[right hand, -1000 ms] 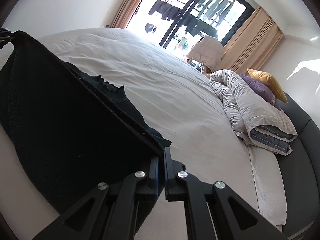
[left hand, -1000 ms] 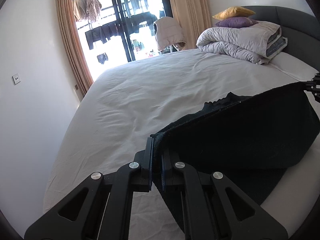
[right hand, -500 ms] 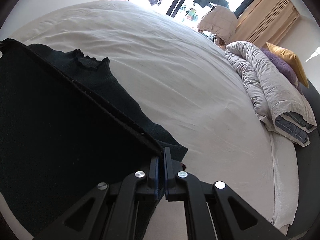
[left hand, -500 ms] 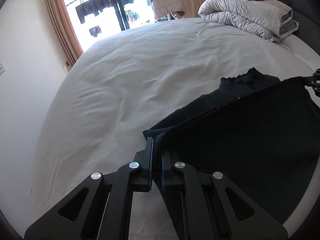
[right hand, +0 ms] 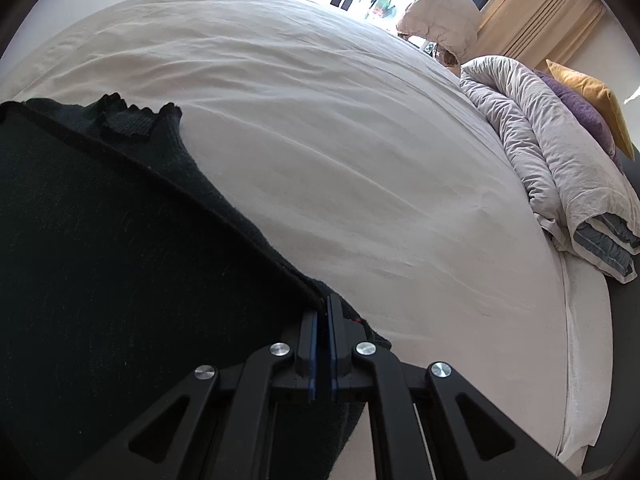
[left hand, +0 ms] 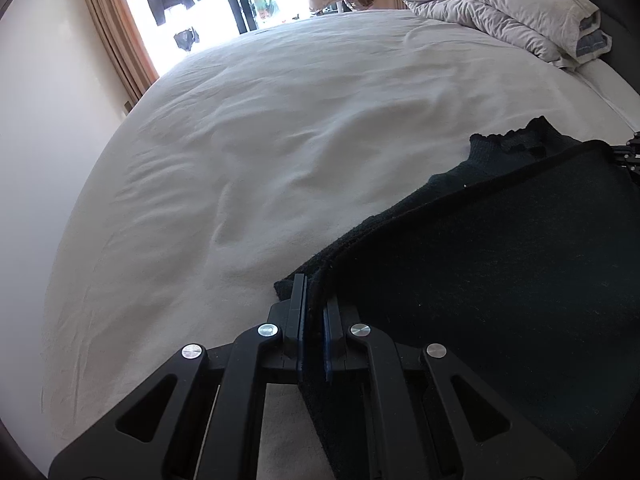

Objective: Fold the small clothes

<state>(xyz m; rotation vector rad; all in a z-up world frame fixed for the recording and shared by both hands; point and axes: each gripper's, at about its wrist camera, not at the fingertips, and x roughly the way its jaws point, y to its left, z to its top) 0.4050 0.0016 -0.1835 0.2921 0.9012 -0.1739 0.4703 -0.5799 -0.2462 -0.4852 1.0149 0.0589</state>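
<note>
From the left wrist view, I note my left gripper (left hand: 314, 312) clamped on one corner of the black knit sweater (left hand: 500, 272), whose held edge runs rightward to the right gripper (left hand: 630, 156) at frame edge, over the white bed sheet (left hand: 260, 140). From the right wrist view, my right gripper (right hand: 323, 332) pinches the opposite corner; the ruffled collar (right hand: 136, 118) lies ahead on the bed (neither arm is nearer it, I judge). No legible writing or brand.

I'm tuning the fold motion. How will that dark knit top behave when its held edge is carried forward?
Probably floppy: the dark knit top stretches between the left claw and right claw, with its collar lying on the bed. The fuzzy knit likely grips the sheet and won't slide.
</note>
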